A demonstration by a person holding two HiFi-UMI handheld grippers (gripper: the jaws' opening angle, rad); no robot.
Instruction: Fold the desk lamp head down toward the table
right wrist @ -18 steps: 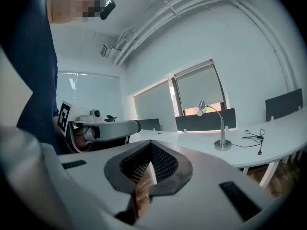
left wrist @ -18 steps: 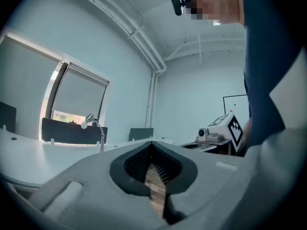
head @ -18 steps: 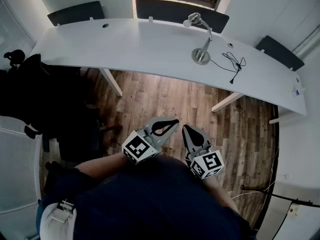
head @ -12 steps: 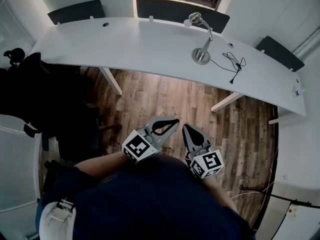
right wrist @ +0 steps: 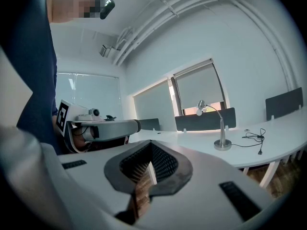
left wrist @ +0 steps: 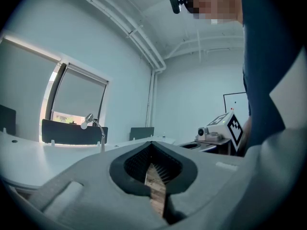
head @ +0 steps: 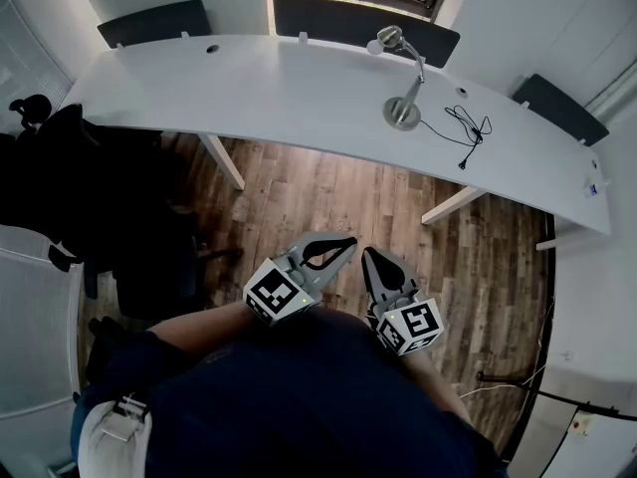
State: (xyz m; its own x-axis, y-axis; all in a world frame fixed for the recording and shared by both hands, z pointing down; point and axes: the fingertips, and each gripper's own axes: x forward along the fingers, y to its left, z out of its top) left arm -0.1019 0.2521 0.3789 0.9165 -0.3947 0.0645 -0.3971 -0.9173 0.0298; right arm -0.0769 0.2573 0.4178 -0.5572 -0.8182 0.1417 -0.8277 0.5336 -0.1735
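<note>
I have the left claw (head: pixel 345 241) and right claw (head: pixel 369 254) held side by side over the brown wooden plank floor (head: pixel 328 192), both closed with nothing in them. The slim silver desk lamp with a round base (head: pixel 402 113) stands on the long white table (head: pixel 249 88), its head raised, well ahead of both claws.

There's the desk lamp (head: pixel 410 80), silvery, standing upright on the far right part of the white tabletop (head: pixel 249 88): round base (head: pixel 402 114) sitting flat, thin neck arching left, small head (head: pixel 387 39) raised high.
</note>
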